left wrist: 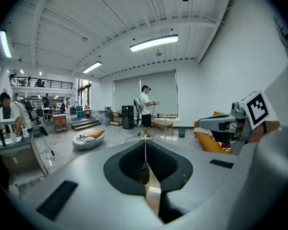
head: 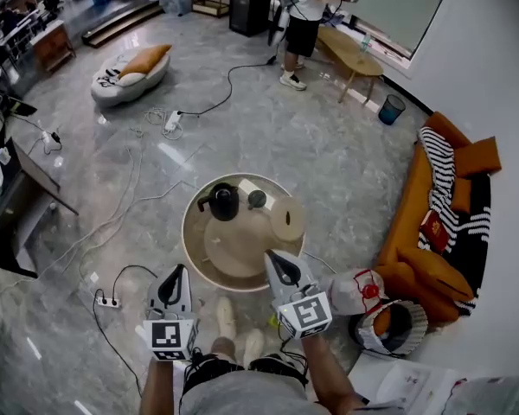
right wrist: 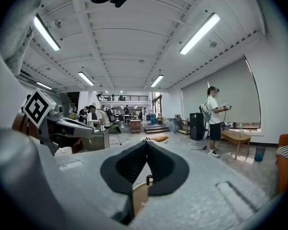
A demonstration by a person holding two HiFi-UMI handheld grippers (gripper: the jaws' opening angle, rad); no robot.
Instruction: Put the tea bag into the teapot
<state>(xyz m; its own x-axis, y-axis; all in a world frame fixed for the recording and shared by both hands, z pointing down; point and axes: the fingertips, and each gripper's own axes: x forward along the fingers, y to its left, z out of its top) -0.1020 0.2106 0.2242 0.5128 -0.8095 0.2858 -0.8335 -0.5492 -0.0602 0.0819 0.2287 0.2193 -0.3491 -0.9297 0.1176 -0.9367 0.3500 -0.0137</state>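
A black teapot [head: 222, 202] stands at the back left of the round beige table [head: 209, 258]. Its small dark lid [head: 257, 199] lies beside it, in front of a white box [head: 251, 187]. A round tan disc [head: 287, 219] rests at the table's right. I cannot make out a tea bag. My left gripper [head: 178, 271] hovers shut just off the table's front left edge. My right gripper [head: 272, 256] is shut over the front right rim. In both gripper views the jaws meet in a thin line with nothing between them, left gripper [left wrist: 145, 145], right gripper [right wrist: 146, 143].
An orange sofa [head: 424, 232] with striped cushions stands to the right, a basket [head: 389, 327] near it. Cables and a power strip [head: 109, 301] lie on the floor at left. A person [head: 304, 15] stands far back beside a low wooden table [head: 350, 54].
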